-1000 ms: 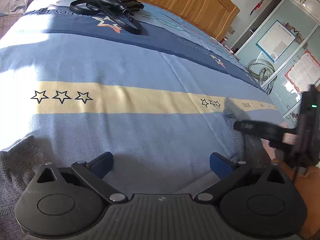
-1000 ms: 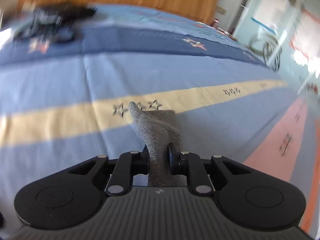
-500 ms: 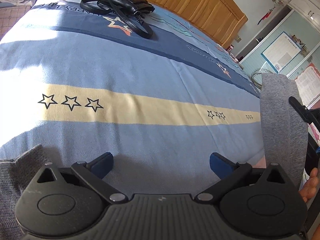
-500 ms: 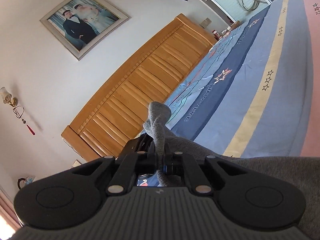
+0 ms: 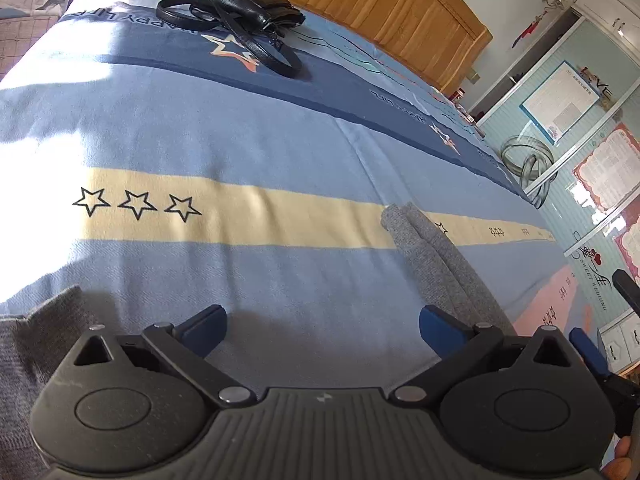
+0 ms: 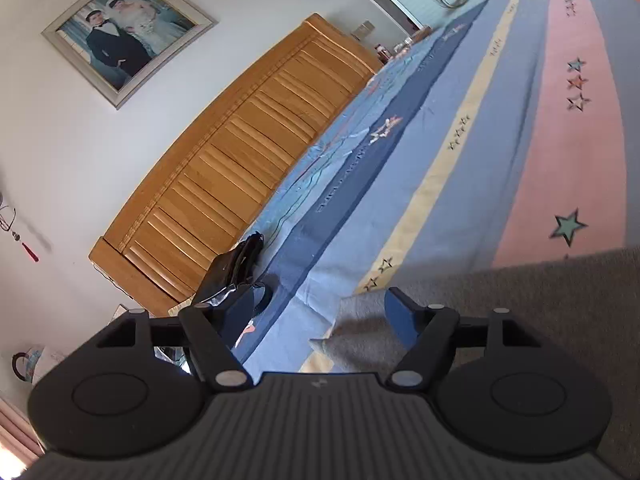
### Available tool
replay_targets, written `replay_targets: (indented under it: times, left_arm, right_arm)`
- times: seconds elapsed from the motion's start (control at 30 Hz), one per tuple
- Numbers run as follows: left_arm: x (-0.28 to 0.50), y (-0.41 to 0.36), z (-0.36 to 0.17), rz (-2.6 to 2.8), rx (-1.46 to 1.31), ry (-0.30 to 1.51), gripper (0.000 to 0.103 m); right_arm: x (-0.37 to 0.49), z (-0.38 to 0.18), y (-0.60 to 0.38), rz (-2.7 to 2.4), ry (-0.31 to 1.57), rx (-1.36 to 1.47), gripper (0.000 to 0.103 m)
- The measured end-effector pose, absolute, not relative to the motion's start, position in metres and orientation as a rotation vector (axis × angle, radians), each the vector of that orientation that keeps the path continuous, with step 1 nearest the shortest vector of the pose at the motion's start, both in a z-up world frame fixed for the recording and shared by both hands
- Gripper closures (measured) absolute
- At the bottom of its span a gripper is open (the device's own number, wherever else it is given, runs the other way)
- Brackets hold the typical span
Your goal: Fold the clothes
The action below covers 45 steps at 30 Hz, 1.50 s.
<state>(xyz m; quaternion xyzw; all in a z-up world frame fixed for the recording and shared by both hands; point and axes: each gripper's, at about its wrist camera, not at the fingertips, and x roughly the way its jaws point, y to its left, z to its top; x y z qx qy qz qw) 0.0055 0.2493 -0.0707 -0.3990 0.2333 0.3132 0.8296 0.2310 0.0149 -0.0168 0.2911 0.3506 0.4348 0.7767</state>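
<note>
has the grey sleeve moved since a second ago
Yes. The grey sleeve was lifted, then folded leftward; its tip now lies on the bedspread's yellow stripe, further left than before.

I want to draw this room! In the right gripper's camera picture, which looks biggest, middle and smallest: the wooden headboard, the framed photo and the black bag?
As they look in that view:
1. wooden headboard, biggest by far
2. framed photo
3. black bag, smallest, partly hidden behind a gripper finger

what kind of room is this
Most likely a home bedroom. A bed with a striped, star-printed bedspread fills the view, backed by a wooden headboard, with a framed portrait on the wall above it.
</note>
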Motion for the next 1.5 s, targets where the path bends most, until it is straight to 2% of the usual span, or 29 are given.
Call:
replay_targets:
  times: [0.17, 0.27, 0.3, 0.33, 0.37, 0.4, 0.43, 0.57, 0.63, 0.67, 0.7, 0.73, 0.8, 0.93, 1.0, 1.03, 1.1, 1.17, 1.23, 1.33, 1.37, 1.4, 1.43, 1.5]
  left_arm:
    - [0.003, 0.245, -0.070, 0.706, -0.848, 0.458, 0.001]
    - [0.001, 0.248, -0.070, 0.739, -0.860, 0.431, 0.001]
    - [0.001, 0.248, -0.070, 0.741, -0.860, 0.431, 0.001]
    - [0.002, 0.248, -0.071, 0.740, -0.858, 0.434, 0.001]
    - [0.003, 0.248, -0.071, 0.735, -0.857, 0.441, 0.001]
    - [0.005, 0.247, -0.072, 0.730, -0.858, 0.447, 0.001]
    - [0.006, 0.247, -0.073, 0.726, -0.859, 0.452, 0.001]
    - [0.008, 0.243, -0.074, 0.707, -0.849, 0.460, 0.001]
    - [0.009, 0.242, -0.074, 0.699, -0.840, 0.463, 0.001]
    - [0.010, 0.242, -0.074, 0.700, -0.838, 0.464, 0.001]
    - [0.011, 0.242, -0.074, 0.705, -0.840, 0.467, 0.001]
    - [0.011, 0.242, -0.075, 0.707, -0.845, 0.468, 0.001]
    - [0.011, 0.241, -0.075, 0.708, -0.842, 0.466, 0.001]
    - [0.012, 0.241, -0.075, 0.707, -0.836, 0.468, 0.001]
    - [0.012, 0.239, -0.074, 0.705, -0.825, 0.465, 0.001]
    - [0.012, 0.239, -0.073, 0.705, -0.820, 0.462, 0.001]
    - [0.011, 0.238, -0.073, 0.708, -0.817, 0.457, 0.001]
    - [0.011, 0.238, -0.072, 0.713, -0.817, 0.451, 0.001]
    - [0.011, 0.238, -0.072, 0.722, -0.815, 0.444, 0.001]
    - [0.012, 0.236, -0.072, 0.718, -0.811, 0.448, 0.001]
    - [0.013, 0.235, -0.072, 0.715, -0.810, 0.451, 0.001]
    - [0.013, 0.234, -0.072, 0.711, -0.803, 0.452, 0.001]
    - [0.013, 0.234, -0.071, 0.709, -0.797, 0.451, 0.001]
    - [0.012, 0.235, -0.069, 0.716, -0.804, 0.441, 0.001]
  right_arm:
    - [0.255, -0.060, 0.070, 1.169, 0.880, 0.858, 0.024]
    - [0.266, -0.094, 0.128, 1.135, 1.022, 0.766, 0.022]
    - [0.268, -0.107, 0.147, 1.075, 1.088, 0.683, 0.033]
    - [0.265, -0.104, 0.154, 1.065, 1.080, 0.613, 0.051]
    - [0.260, -0.100, 0.161, 1.057, 1.067, 0.545, 0.045]
    - [0.260, -0.096, 0.162, 1.115, 1.095, 0.563, 0.033]
    - [0.259, -0.092, 0.163, 1.178, 1.126, 0.586, 0.032]
    - [0.266, -0.052, 0.144, 1.131, 0.940, 0.522, 0.030]
    - [0.280, -0.057, 0.149, 1.029, 0.963, 0.452, 0.029]
    - [0.288, -0.068, 0.158, 0.976, 1.003, 0.385, 0.029]
    - [0.296, -0.078, 0.167, 0.921, 1.042, 0.316, 0.035]
    - [0.300, -0.080, 0.168, 0.935, 0.986, 0.331, 0.034]
    - [0.311, -0.080, 0.168, 0.885, 1.021, 0.410, 0.033]
    - [0.315, -0.068, 0.162, 0.990, 0.949, 0.565, 0.028]
    - [0.324, -0.081, 0.168, 0.895, 1.018, 0.447, 0.028]
    - [0.330, -0.089, 0.171, 0.892, 1.032, 0.371, 0.041]
    - [0.339, -0.086, 0.166, 0.856, 0.953, 0.348, 0.058]
    - [0.343, -0.081, 0.159, 0.809, 0.907, 0.377, 0.047]
    - [0.337, -0.076, 0.155, 0.891, 0.867, 0.434, 0.043]
    - [0.323, -0.075, 0.174, 1.061, 0.907, 0.438, 0.029]
    - [0.322, -0.080, 0.186, 1.046, 0.942, 0.370, 0.029]
    - [0.323, -0.088, 0.197, 0.985, 0.965, 0.268, 0.038]
    - [0.320, -0.089, 0.200, 0.973, 0.892, 0.211, 0.045]
    - [0.320, -0.087, 0.197, 0.919, 0.876, 0.251, 0.043]
